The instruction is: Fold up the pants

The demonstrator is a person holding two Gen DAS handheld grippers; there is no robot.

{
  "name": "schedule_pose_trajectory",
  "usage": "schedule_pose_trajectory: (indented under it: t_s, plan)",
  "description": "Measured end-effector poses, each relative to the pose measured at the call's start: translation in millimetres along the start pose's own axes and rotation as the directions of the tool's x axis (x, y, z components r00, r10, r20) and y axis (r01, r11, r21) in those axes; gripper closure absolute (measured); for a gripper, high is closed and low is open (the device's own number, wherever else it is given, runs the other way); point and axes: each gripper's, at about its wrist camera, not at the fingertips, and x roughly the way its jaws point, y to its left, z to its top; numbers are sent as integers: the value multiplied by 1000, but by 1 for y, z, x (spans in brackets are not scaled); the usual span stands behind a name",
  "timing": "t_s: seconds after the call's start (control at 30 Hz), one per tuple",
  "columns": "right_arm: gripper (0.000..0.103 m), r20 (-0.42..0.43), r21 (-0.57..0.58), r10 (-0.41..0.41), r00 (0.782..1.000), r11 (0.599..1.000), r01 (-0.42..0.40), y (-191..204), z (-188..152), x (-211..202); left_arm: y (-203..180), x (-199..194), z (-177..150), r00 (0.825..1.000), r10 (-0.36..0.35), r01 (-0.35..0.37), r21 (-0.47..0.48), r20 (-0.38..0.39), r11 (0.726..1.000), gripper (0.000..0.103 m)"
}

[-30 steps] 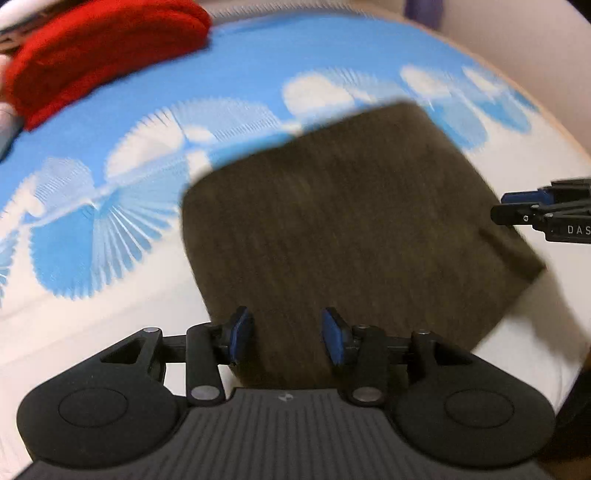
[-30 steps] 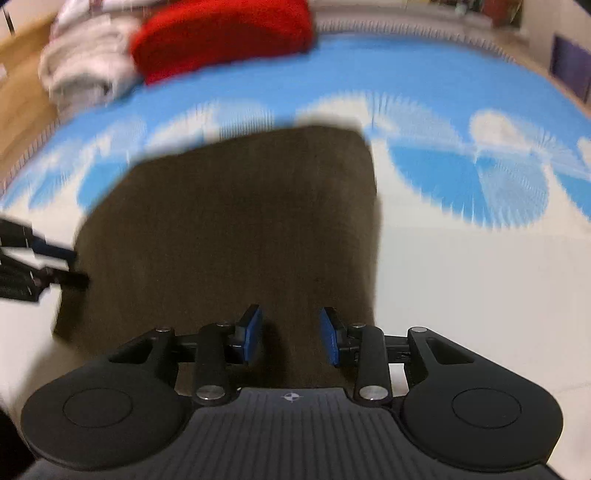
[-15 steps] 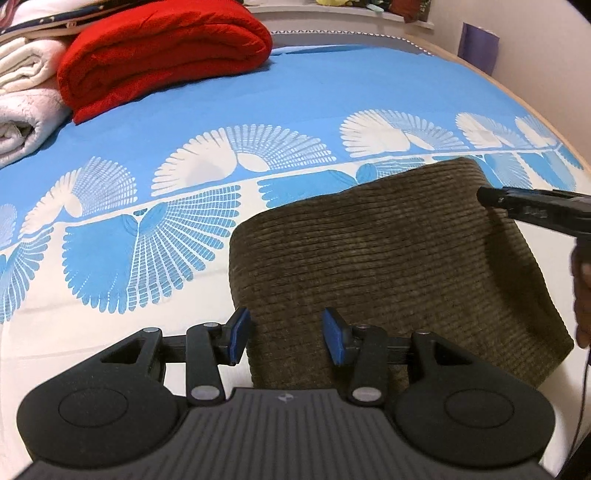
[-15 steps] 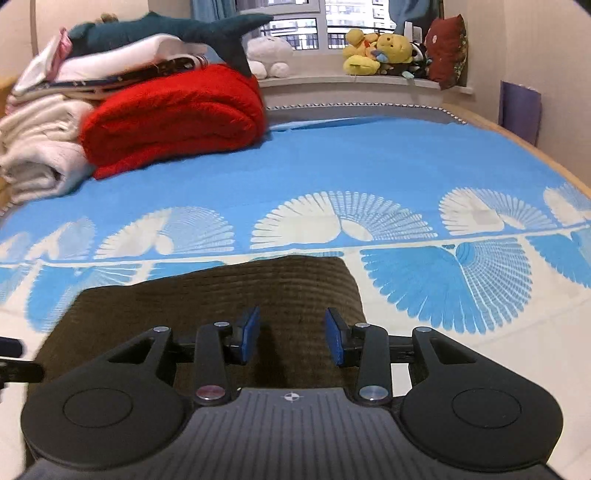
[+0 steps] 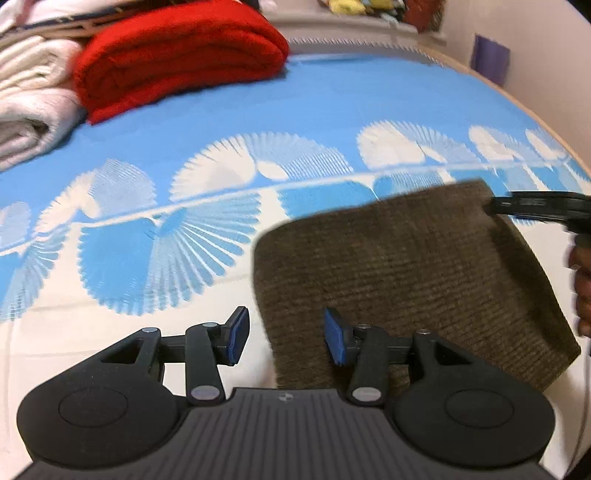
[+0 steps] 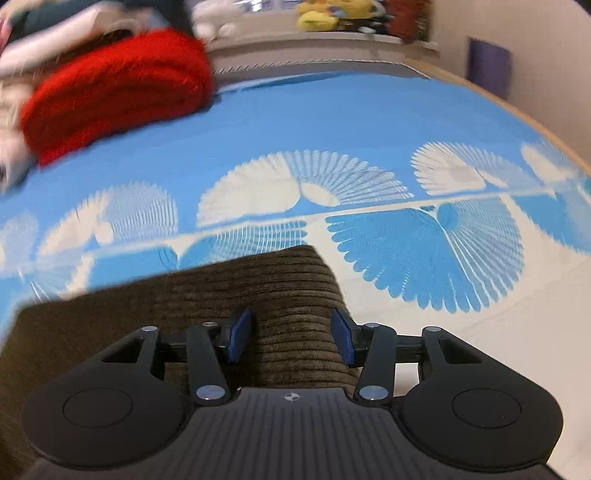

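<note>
A bed fills both views, its blue-and-cream bedspread (image 5: 332,110) printed with fan shapes running in a band across the middle. At eleven o'clock sits a folded red blanket (image 5: 177,55), and beside it at ten o'clock a stack of white bedding (image 5: 29,103). Up at twelve, a pale window ledge (image 6: 332,38) carries blurred yellow plush toys (image 6: 328,16). At one o'clock a light wall (image 6: 546,55) rises, with a purple panel (image 6: 489,66) against it. A wooden bed edge (image 6: 517,107) curves down at two o'clock.
</note>
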Motion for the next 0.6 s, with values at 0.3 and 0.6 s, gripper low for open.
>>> schedule_pose_trajectory:
  t_s: [0.3,0.6]
  plan:
    - [15,241,-74,72,968,996,-55,-1,-35,-162,-1,-101,-30,973,77,-69,-44,218,997,16]
    - [1,322,-133,101,941,989,-60,-1,-127,-277,-44,-208,-99,912,141,-136,-39,384,990,9]
